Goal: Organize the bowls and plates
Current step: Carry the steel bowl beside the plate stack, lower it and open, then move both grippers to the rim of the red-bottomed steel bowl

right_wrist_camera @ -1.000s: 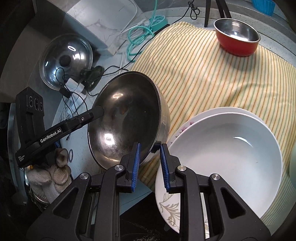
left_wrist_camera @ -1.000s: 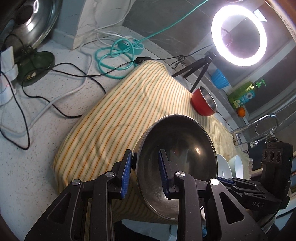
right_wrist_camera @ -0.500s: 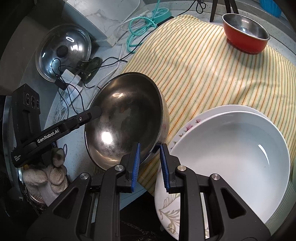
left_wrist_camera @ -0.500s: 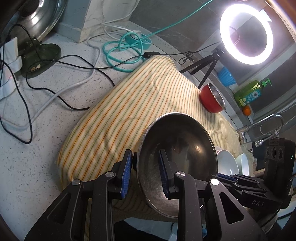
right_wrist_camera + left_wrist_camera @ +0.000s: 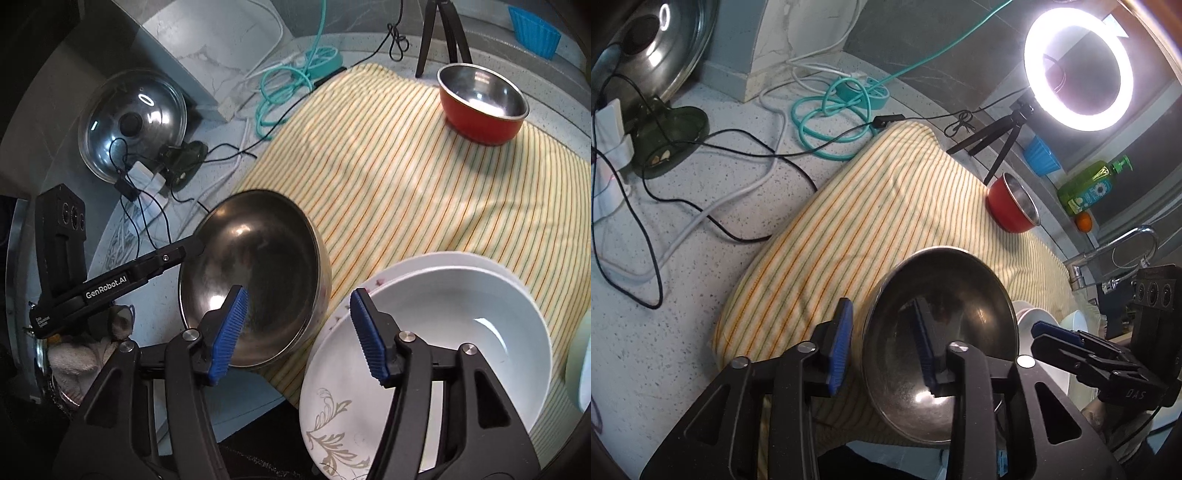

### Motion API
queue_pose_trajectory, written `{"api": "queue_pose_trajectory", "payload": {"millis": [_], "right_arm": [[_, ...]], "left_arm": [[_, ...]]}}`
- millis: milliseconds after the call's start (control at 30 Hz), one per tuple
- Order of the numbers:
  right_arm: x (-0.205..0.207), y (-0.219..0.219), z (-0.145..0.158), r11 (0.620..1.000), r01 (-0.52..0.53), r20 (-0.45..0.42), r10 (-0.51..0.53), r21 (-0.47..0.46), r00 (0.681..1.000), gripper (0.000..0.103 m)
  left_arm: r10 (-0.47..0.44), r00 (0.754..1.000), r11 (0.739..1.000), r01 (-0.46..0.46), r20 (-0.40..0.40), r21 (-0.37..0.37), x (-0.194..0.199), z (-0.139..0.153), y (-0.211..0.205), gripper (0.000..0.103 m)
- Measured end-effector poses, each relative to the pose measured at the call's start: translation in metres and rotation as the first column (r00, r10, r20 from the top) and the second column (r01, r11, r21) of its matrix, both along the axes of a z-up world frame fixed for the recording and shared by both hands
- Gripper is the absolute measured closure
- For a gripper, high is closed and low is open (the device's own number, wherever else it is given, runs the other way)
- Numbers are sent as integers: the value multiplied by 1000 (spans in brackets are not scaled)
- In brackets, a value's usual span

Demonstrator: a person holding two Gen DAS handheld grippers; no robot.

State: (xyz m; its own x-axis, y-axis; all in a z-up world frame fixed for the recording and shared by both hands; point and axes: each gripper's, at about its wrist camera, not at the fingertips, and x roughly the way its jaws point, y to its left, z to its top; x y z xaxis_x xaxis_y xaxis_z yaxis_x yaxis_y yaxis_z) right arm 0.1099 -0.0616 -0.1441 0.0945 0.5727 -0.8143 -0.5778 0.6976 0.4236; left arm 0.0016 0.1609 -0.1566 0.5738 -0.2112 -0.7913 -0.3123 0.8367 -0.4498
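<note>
**A:** Where is the steel bowl?

**B:** The large steel mixing bowl sits tilted on the near-left edge of a yellow striped cloth, its rim leaning toward the speckled counter. Just to its right are a white bowl nested on a floral-patterned plate, which overhangs the cloth's near edge.

**A:** And the grippers?

**B:** The left gripper reaches forward low over the cloth, its blue pads spread to either side of the bowl's left rim; one pad is outside the wall, one inside, with a gap visible at the outer pad. The right gripper is angled down from the near side, jaws wide apart, one pad over the steel bowl's inner wall and the other over the white bowl's rim, gripping neither.

**A:** Anything farther back?

**B:** A red bowl with a steel interior stands upright at the cloth's far end, well apart from the others.
</note>
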Motion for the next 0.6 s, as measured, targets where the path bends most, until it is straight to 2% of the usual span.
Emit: {"api": "queue_pose_trajectory", "payload": {"millis": [33,100,133,167,200,300,600], "right_arm": [[1,-2,3,1000,7,8,-7,3,1000,39],[3,-7,10,1000,26,31,-26,12,999,28],[5,-11,14,999,39,44,-39,19,998,26],[7,-15,18,999,48,52,-49,24,997,24],[9,-18,21,998,58,58,-60,28,997,21],[17,-32,32,995,94,78,-96,39,992,15],[50,-77,60,977,205,126,-211,60,969,14]], "left_arm": [[0,1000,1000,0,6,8,1,3,0,62],[-3,1000,1000,3,18,26,5,10,0,58],[-6,1000,999,5,22,35,8,14,-1,52],[-8,1000,999,7,23,42,10,17,-1,40],[-10,1000,999,8,26,47,13,20,-2,36],[-38,998,997,35,43,75,23,30,-8,36],[-142,987,984,133,76,117,64,53,-32,36]]}}
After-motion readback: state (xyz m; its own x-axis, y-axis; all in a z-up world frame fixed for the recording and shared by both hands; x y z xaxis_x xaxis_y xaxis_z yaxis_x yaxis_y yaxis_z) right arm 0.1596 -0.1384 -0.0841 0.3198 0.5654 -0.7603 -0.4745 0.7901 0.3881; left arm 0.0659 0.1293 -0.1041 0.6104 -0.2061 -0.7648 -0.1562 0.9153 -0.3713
